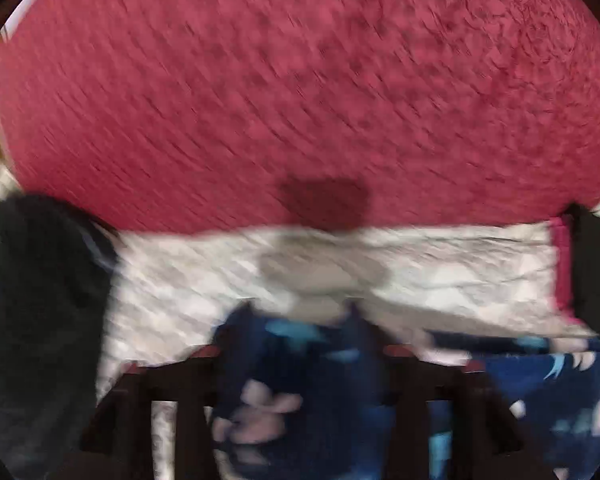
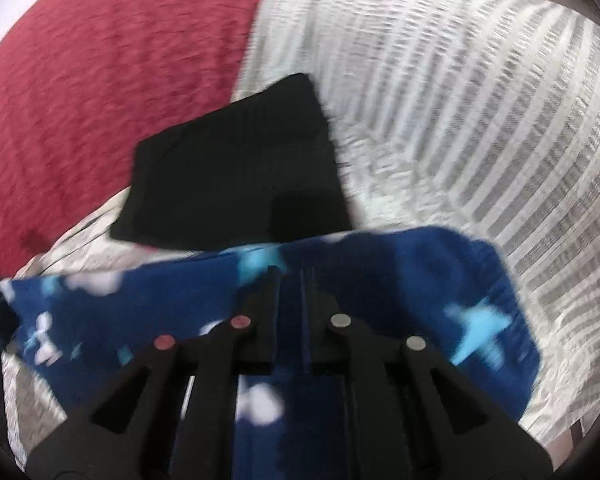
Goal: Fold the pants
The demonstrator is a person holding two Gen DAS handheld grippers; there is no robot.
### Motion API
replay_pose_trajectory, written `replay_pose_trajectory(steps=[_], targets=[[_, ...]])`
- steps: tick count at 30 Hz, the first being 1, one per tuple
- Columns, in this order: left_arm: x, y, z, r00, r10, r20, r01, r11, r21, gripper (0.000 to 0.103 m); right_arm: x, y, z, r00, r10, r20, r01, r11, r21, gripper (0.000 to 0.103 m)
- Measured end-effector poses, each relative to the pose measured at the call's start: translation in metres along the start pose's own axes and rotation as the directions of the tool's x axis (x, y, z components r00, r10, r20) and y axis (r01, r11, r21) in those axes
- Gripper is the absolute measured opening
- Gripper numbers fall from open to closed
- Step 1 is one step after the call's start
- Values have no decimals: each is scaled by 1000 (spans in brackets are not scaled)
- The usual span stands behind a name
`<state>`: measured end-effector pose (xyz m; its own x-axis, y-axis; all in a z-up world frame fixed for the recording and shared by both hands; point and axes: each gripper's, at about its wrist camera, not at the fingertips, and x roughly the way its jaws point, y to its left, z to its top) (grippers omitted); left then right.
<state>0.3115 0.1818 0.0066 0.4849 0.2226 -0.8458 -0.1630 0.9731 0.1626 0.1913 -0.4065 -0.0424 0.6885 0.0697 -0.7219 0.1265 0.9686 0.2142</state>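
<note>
The blue pants (image 1: 540, 380), printed with white and light-blue shapes, lie on a white sheet (image 1: 440, 272). In the blurred left wrist view my left gripper (image 1: 300, 350) stands open, its fingers wide apart either side of a fold of the pants, with the pads not pressing on it. In the right wrist view the pants (image 2: 400, 272) stretch across the lower half. My right gripper (image 2: 294, 284) sits over them with its fingers almost together and a thin strip of blue cloth in the slit.
A folded black garment (image 2: 236, 168) lies just beyond the pants. A red textured blanket (image 1: 300, 80) covers the far side of the bed. A white ribbed cover (image 2: 480, 100) lies at the right. A dark cloth heap (image 1: 40, 300) sits at the left.
</note>
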Motion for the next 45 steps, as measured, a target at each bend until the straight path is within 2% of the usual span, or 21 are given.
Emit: replay_pose_trajectory(steps=[3, 6, 9, 11, 15, 18, 20, 22, 25, 26, 28, 30, 32, 33, 34, 36, 37, 40, 42, 43, 45], targets=[[-11, -1, -3, 999, 30, 31, -31, 998, 55, 68, -3, 42, -12, 998, 52, -27, -55, 992, -112, 16], [-19, -1, -23, 998, -3, 57, -3, 994, 111, 68, -4, 84, -24, 992, 111, -65, -122, 968, -221, 17], [-21, -5, -65, 997, -51, 65, 37, 979, 199, 68, -5, 111, -37, 982, 160, -96, -180, 947, -266, 22], [-13, -10, -99, 995, -73, 67, 49, 952, 301, 69, -5, 123, -45, 980, 171, -103, -194, 938, -288, 27], [12, -28, -149, 997, 18, 81, -57, 860, 507, 69, -3, 141, -66, 978, 167, -128, -202, 919, -339, 28], [27, -32, -158, 990, 70, 121, -126, 819, 560, 69, 1, 150, -76, 971, 169, -167, -218, 914, -343, 28], [32, -27, -149, 989, 68, 132, -128, 843, 522, 69, 0, 153, -83, 969, 167, -180, -221, 914, -341, 28], [32, -16, -137, 993, -3, 117, -51, 888, 456, 69, 0, 155, -87, 968, 166, -188, -222, 915, -338, 28], [36, 1, -122, 990, -113, 86, 73, 924, 376, 68, -3, 159, -93, 968, 157, -194, -217, 914, -342, 28], [42, 5, -120, 991, -119, 68, 87, 928, 362, 62, -4, 160, -95, 968, 155, -197, -216, 914, -343, 28], [55, 9, -116, 993, -117, 23, 102, 932, 347, 40, -5, 162, -97, 967, 152, -203, -216, 913, -347, 28], [69, 15, -112, 988, -149, -34, 153, 945, 289, 7, -7, 163, -98, 968, 149, -202, -214, 912, -349, 28], [74, 30, -105, 970, -237, -57, 243, 956, 167, 7, -9, 165, -97, 969, 148, -196, -209, 915, -345, 28], [71, 39, -102, 960, -275, -59, 280, 955, 100, 7, -10, 165, -97, 970, 147, -193, -207, 916, -343, 29], [70, 56, -96, 936, -344, -74, 343, 939, -20, 7, -11, 165, -97, 971, 143, -189, -202, 917, -343, 29], [72, 90, -85, 874, -480, -77, 451, 860, -239, 7, -12, 166, -96, 974, 137, -183, -194, 918, -347, 30], [72, 107, -79, 864, -499, -61, 457, 831, -318, 7, -12, 166, -96, 974, 135, -182, -192, 918, -348, 31], [87, 139, -61, 890, -446, -93, 372, 829, -417, 7, -10, 167, -97, 973, 134, -188, -193, 921, -338, 35], [101, 147, -55, 897, -427, -116, 336, 828, -449, 9, -9, 168, -100, 969, 140, -203, -201, 925, -322, 35], [105, 147, -54, 907, -402, -124, 311, 839, -446, 10, -9, 168, -101, 967, 144, -209, -207, 924, -320, 35], [108, 144, -52, 941, -307, -144, 229, 888, -398, 13, -11, 171, -106, 965, 145, -219, -214, 918, -334, 36]])
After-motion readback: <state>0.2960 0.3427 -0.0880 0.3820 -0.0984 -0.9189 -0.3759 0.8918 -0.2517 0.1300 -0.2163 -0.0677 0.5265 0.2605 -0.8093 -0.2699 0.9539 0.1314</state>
